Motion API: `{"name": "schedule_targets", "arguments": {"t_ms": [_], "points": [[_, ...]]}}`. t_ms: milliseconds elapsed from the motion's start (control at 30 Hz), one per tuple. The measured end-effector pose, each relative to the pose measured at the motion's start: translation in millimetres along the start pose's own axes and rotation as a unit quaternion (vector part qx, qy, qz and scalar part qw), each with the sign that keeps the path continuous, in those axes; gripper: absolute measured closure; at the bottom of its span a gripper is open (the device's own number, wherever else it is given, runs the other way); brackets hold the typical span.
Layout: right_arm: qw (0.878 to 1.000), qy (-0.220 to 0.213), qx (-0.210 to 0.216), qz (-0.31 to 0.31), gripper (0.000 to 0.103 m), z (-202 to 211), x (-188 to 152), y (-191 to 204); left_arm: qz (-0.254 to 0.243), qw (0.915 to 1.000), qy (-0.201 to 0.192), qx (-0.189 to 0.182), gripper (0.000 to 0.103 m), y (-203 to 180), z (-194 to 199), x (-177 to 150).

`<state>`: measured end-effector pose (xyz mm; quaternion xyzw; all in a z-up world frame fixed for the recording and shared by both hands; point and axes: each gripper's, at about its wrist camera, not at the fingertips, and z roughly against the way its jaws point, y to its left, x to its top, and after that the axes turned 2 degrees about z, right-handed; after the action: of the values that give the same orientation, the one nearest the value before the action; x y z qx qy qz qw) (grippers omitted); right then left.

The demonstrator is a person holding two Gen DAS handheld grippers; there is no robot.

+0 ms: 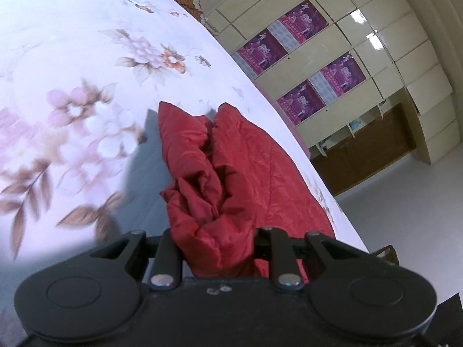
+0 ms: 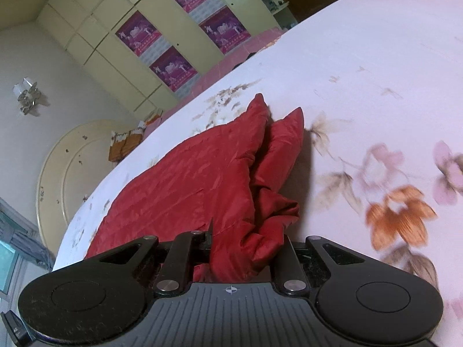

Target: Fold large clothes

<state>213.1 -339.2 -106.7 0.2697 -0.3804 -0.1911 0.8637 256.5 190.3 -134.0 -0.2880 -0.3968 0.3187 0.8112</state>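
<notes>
You hold a red quilted garment (image 1: pixel 231 173) over a bed covered by a white floral sheet (image 1: pixel 86 86), with one bunched edge caught in each tool. Your left tongs (image 1: pixel 215 248) are clenched on a thick wad of the red fabric, and your right tongs (image 2: pixel 246 248) are clenched on another wad of it. The rest of the garment lies spread on the sheet near the bed's edge, with two pointed corners standing up side by side at its far end. The fold looks to be under way rather than finished: the gripped edge is raised and gathered, not yet laid flat. The fabric is shiny, puffy and creased, so it will likely spring and slide. Cream cupboards with purple posters (image 2: pixel 170 69) stand behind.
</notes>
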Motion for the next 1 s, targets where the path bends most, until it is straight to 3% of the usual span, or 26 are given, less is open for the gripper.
{"name": "schedule_targets", "arguments": {"t_ms": [300,367,400,467,533,567,600,633,700,767,833,867,900,1000], "points": [[1.000,0.008,0.007,0.000,0.088,29.7,-20.2,-11.7,-0.009,0.9999,0.001,0.010,0.081,11.0,31.1,-30.9],[1.000,0.020,-0.002,0.001,0.088,24.1,-23.0,-15.5,-0.006,0.9998,0.002,0.019,0.072,14.6,28.2,-33.2],[1.000,0.026,-0.004,0.001,0.084,19.5,-25.0,-19.1,-0.002,0.9996,0.003,0.029,0.060,17.2,25.4,-34.3],[0.999,0.034,-0.009,-0.011,0.072,12.9,-27.2,-25.1,0.016,0.9995,-0.009,0.026,0.055,21.8,25.5,-36.7],[0.999,0.034,0.001,-0.025,0.070,13.9,-25.6,-30.4,0.010,0.9992,-0.011,0.037,0.040,16.9,30.7,-38.0],[0.999,0.033,0.003,-0.025,0.062,16.0,-23.7,-31.3,0.003,0.9988,-0.014,0.047,0.032,12.9,34.6,-39.0],[0.999,0.028,0.001,-0.026,0.053,19.7,-23.0,-32.9,-0.006,0.9984,-0.020,0.052,0.015,9.0,40.0,-40.5],[0.999,0.019,-0.004,-0.027,0.047,26.1,-21.8,-35.0,-0.015,0.9975,-0.031,0.061,0.007,5.4,47.0,-43.1],[0.999,-0.013,-0.036,-0.022,0.028,42.7,-21.5,-36.9,-0.020,0.9974,-0.025,0.064,0.007,4.4,56.3,-47.0],[0.997,-0.033,-0.061,-0.020,0.028,59.4,-20.1,-42.9,-0.009,0.9988,-0.012,0.046,0.009,6.2,65.0,-50.5],[0.996,-0.057,-0.070,-0.023,0.028,79.0,-17.7,-47.3,-0.010,0.9992,-0.012,0.038,0.007,8.9,72.4,-55.1],[0.995,-0.064,-0.071,-0.014,0.044,86.6,-16.2,-45.3,-0.011,0.9993,-0.009,0.036,0.007,10.4,72.5,-55.7],[0.995,-0.064,-0.071,-0.004,0.069,88.8,-16.6,-40.7,-0.004,0.9994,-0.006,0.035,0.007,13.9,70.1,-55.1],[0.997,-0.053,-0.054,0.021,0.097,84.6,-16.5,-16.5,0.040,0.9989,-0.012,0.021,0.009,21.8,60.0,-52.0]]}}
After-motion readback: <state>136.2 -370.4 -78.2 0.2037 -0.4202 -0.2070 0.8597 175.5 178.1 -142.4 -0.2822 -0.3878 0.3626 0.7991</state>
